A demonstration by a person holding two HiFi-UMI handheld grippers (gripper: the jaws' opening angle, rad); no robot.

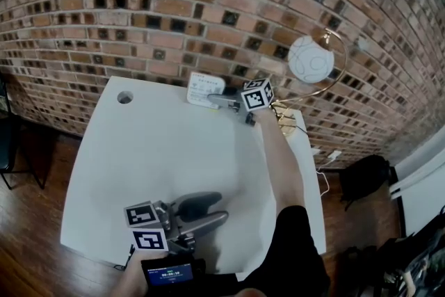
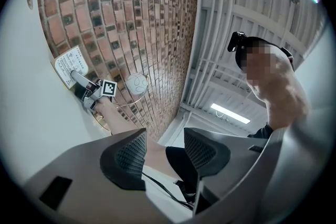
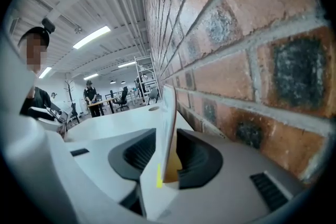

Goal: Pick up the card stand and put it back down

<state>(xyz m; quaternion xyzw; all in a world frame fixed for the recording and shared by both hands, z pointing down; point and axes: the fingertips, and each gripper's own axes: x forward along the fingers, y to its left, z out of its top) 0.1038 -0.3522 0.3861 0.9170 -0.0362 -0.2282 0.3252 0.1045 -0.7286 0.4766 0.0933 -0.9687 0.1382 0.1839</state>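
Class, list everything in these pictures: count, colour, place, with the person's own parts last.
brick wall: one, red-brown, across the background
table: one, white, against the brick wall
card stand: one, white, far table edge, by the wall
cable hole: one, grey, table's far left corner
lamp: one, white globe, gold ring, table's far right corner
floor: one, brown wood, beside the table
bag: one, black, on the floor right of the table
right gripper: one, grey, jaws apart, one each side of the card stand
left gripper: one, grey, near table edge, open, empty
right arm: one, black sleeve, reaching across the table
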